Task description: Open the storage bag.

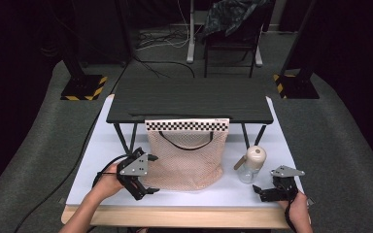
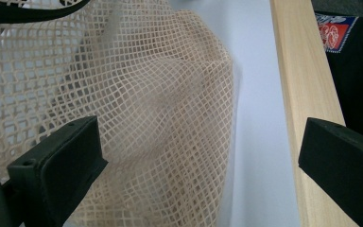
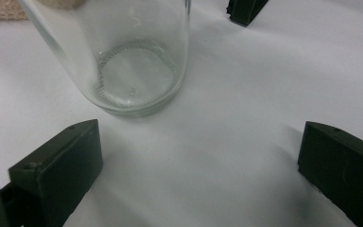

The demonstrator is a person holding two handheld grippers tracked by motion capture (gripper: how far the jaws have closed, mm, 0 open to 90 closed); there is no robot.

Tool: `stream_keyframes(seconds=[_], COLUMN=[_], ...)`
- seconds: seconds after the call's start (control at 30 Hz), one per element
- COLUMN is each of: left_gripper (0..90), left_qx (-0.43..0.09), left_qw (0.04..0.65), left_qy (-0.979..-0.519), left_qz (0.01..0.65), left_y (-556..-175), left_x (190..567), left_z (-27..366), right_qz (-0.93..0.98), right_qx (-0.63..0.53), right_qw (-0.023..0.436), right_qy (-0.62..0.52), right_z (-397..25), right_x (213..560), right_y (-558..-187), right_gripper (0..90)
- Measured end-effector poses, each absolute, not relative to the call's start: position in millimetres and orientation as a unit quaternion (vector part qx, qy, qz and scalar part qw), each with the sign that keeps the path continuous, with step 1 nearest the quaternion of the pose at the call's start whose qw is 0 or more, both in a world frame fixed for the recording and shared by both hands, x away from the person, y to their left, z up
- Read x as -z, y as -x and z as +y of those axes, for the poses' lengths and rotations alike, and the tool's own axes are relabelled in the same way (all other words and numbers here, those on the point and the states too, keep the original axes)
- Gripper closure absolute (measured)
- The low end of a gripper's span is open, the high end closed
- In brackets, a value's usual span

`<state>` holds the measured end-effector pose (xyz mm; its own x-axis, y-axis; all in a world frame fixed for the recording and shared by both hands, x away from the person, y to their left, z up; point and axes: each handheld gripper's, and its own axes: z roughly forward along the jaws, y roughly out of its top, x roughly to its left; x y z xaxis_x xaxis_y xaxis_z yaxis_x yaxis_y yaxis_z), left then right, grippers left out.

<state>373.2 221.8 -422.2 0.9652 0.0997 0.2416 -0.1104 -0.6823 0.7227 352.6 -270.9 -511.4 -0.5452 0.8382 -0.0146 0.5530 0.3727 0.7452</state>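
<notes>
The mesh bag point(image 1: 187, 155) was seen hanging from the front edge of the dark raised shelf point(image 1: 189, 99), its lower part slumped on the white table top point(image 1: 97, 145); the glass bottle point(image 1: 250, 165) stood upright just beside the bag's right side. The left gripper point(image 1: 143, 187) was held wide open at the bag's lower left corner, nothing gripped. The right gripper point(image 1: 262, 191), jaws equally wide and empty, was pointed at the bottle's base from near the bag's right; a level, centred approach is judged best, closing low on the glass wall, since a high grip could tip it.

Beige mesh bag point(image 1: 187, 158) — black-and-white checkered band point(image 1: 187, 125) — clear glass bottle point(image 1: 250, 165).
</notes>
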Motion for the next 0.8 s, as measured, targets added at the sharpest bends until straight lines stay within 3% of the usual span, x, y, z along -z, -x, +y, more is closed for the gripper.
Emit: stream_keyframes(seconds=[0.8], left_gripper=[0.4], left_qx=[-0.140], left_qw=[0.395], left_qy=[-0.907], left_qz=[-0.038], left_y=[-382.8], left_x=[401.0], left_z=[192.4], right_qz=[0.804], right_qx=[-0.355], right_qw=[0.201], right_qy=[-0.433], right_z=[-270.7], right_x=[511.5], right_y=[-352.8], right_gripper=[0.0])
